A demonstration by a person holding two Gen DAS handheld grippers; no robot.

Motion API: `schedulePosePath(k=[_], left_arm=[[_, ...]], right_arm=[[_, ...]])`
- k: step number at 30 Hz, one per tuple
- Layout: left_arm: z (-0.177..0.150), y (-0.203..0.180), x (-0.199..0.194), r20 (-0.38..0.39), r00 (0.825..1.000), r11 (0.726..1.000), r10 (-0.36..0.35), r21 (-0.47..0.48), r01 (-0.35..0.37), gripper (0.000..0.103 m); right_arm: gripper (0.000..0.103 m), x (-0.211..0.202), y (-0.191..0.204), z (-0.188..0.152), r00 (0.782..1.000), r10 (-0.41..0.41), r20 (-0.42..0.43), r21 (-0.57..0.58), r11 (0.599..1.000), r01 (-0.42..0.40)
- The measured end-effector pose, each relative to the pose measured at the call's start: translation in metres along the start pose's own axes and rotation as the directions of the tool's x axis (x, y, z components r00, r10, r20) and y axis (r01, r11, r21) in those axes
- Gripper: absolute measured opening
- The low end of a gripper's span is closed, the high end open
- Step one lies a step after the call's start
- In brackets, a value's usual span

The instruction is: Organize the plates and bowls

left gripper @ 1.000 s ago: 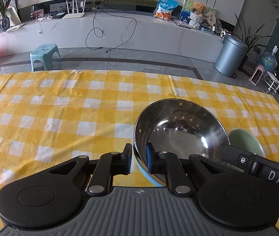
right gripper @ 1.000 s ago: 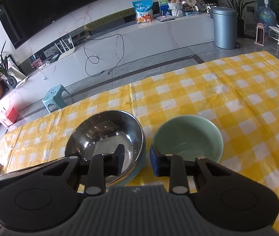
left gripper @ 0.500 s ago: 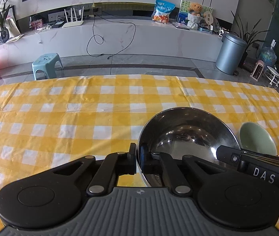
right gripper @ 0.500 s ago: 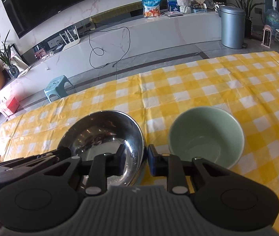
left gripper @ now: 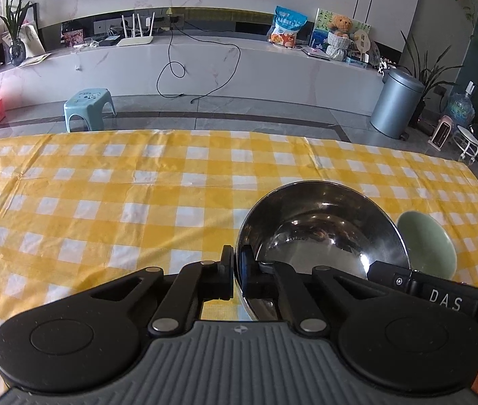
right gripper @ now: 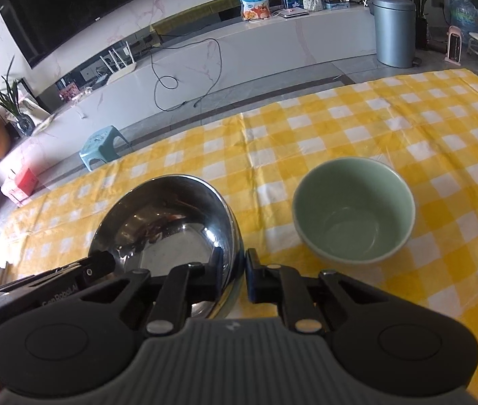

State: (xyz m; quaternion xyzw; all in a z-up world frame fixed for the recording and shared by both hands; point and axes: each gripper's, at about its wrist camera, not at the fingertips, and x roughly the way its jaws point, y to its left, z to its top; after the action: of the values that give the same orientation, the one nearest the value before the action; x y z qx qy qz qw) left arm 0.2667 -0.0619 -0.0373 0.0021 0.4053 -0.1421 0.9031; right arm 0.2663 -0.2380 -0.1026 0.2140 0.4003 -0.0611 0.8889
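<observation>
A yellow-checked worktop (left gripper: pixel 110 202) fills the frame's middle, its far edge meeting grey floor below a white media bench; the left stretch lies bare. Low centre, the left gripper (left gripper: pixel 237 270) pinches the steel bowl (left gripper: pixel 319 233) rim. The right gripper (right gripper: pixel 237 270) is closing on its opposite rim. The green bowl (right gripper: pixel 353 209) sits just right.

My right gripper (right gripper: pixel 237 275) is closing on the steel bowl's (right gripper: pixel 168 226) rim at lower centre; the green ceramic bowl (right gripper: pixel 353 209) sits right of it on the yellow checked tablecloth (right gripper: pixel 407 128).
</observation>
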Motion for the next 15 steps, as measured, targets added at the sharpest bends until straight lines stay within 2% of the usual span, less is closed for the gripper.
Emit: schedulePosePath(k=[8,15], left_arm=[[-0.008,0.007,-0.063,0.031,0.999,0.998,0.011,-0.063,-0.009,0.004],[-0.031,0.01,-0.115,0.062,0.998,0.992,-0.025,-0.119,0.033,0.005]], right_arm=[[0.01,-0.058,0.01,-0.016,0.998,0.069,0.015,0.031,0.997,-0.069],[0.01,-0.116,0.009,-0.042,0.993,0.105,0.046,0.05,0.993,-0.108]])
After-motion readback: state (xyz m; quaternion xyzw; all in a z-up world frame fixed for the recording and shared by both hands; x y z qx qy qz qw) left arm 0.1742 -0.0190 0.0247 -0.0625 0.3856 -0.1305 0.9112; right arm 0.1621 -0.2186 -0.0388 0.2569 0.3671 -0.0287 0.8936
